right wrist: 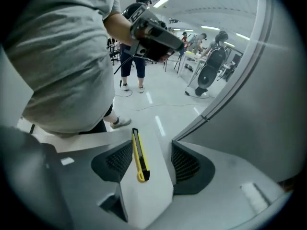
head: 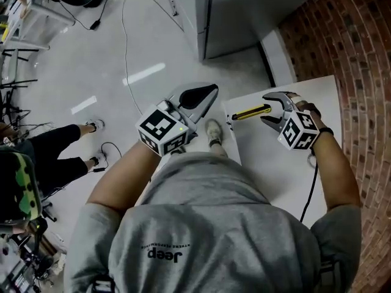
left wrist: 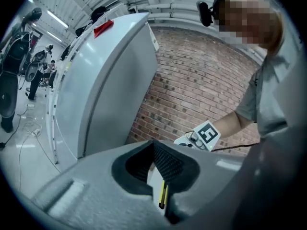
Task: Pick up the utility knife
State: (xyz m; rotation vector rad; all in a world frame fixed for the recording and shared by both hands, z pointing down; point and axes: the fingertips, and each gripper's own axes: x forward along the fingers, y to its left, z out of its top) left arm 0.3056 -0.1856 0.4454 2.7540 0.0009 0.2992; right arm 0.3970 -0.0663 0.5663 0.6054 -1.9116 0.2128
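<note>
A yellow and black utility knife (head: 250, 112) lies flat on the white table (head: 275, 176), close to its far left corner. My right gripper (head: 273, 110) stands open at the knife's right end, one jaw on each side of it. In the right gripper view the knife (right wrist: 140, 159) lies between the two black pads, nearer the left pad (right wrist: 120, 161), and nothing grips it. My left gripper (head: 204, 93) hangs over the floor just left of the table, shut and empty. Through the slit below its tips the left gripper view shows the knife (left wrist: 163, 195).
A tall grey cabinet (head: 244, 11) stands beyond the table and a brick wall (head: 360, 54) runs along its right side. Cables (head: 125, 54) trail over the floor to the left. Another person's legs (head: 61, 148) are at the far left.
</note>
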